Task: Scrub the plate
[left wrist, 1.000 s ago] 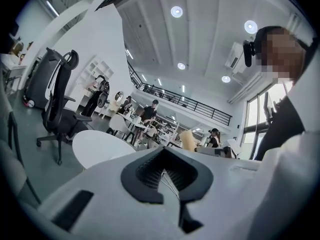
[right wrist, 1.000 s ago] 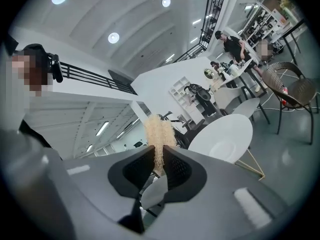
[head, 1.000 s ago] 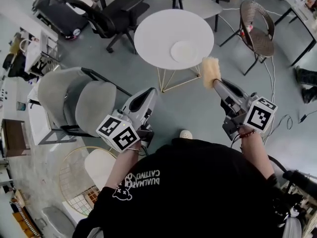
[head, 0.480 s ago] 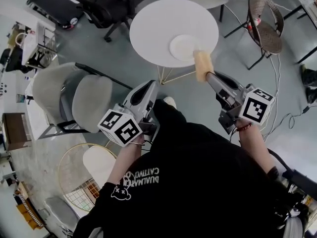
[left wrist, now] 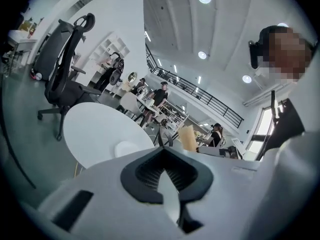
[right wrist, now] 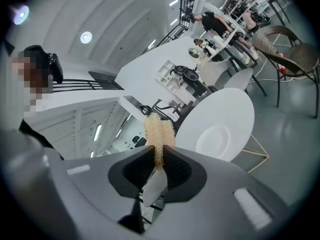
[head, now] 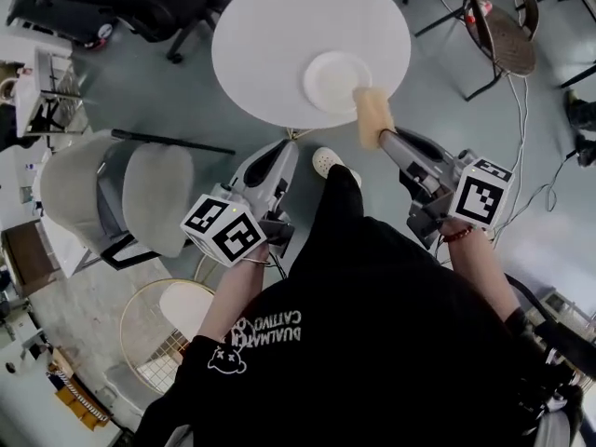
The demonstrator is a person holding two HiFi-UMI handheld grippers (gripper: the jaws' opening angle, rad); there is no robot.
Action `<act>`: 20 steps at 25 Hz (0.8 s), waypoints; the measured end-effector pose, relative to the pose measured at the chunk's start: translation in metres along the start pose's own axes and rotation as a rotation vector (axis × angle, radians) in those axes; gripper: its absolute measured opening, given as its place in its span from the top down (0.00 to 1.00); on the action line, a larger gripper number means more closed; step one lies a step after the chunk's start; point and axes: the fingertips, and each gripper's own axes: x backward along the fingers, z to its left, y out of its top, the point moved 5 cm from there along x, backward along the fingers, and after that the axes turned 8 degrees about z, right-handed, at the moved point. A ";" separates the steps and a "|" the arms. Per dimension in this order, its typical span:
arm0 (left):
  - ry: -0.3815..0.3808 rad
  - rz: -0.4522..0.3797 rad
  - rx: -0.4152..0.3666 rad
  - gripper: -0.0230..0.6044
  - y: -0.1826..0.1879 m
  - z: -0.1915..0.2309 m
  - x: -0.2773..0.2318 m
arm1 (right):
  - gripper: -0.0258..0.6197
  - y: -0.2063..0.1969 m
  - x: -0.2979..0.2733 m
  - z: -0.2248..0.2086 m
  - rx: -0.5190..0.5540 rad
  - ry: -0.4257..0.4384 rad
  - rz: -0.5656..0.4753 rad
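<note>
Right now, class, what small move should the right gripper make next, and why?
Probably ease the right gripper forward and down until the sponge meets the plate: its fingers pinch the sponge, which seems to hang just short of the plate.

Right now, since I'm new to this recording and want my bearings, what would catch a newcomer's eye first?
The tan scrub pad stands out first, pinched in the right gripper and pointing toward the white plate. That plate is the only thing on the round white table ahead of the person. The left gripper, shut and empty, hangs at lower left, short of the table.
</note>
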 end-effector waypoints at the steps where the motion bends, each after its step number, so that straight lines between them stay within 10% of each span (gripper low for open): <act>1: -0.005 0.020 0.019 0.98 -0.001 0.005 -0.011 | 0.87 0.002 -0.003 -0.008 -0.012 -0.006 0.011; 14: 0.123 0.251 0.003 0.97 -0.009 0.079 -0.103 | 0.87 0.009 -0.048 -0.096 -0.153 -0.054 0.138; 20: 0.191 0.349 0.066 0.75 -0.009 0.107 -0.136 | 0.87 0.020 -0.064 -0.125 -0.150 -0.075 0.159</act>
